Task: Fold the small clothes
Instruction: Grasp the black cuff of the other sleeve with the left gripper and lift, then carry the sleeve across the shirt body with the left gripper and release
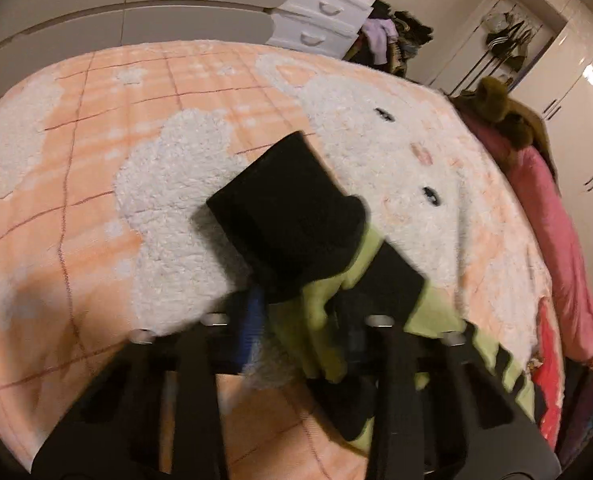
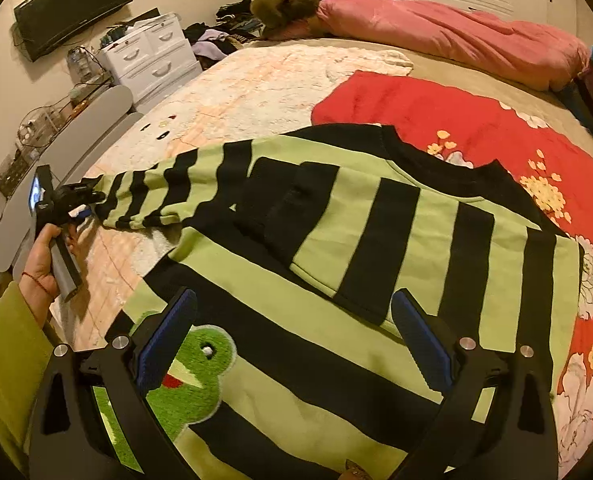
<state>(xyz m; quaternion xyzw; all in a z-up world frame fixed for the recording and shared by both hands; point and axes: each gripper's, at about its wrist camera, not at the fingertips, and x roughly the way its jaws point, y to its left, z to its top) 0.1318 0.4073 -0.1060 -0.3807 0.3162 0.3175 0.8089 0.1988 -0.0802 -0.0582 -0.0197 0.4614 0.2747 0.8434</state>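
Right claw [image 2: 292, 344]: spread wide, empty, over the frog-patched body of the green-and-black striped knit sweater [image 2: 336, 248], spread on the bed [image 2: 236, 80]. Left claw [image 2: 96, 200]: clenched on the black sleeve cuff [image 1: 292, 216]. One sleeve folded across; the second and the body, seemingly, remain.

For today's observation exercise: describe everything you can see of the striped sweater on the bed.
The striped sweater is a soft knit with wide black and lime-green bands, a black collar and a fuzzy green frog patch on the front. It lies flat across the bed's blankets, one sleeve folded over the chest. The other sleeve stretches sideways, its black cuff pinched in the left gripper.
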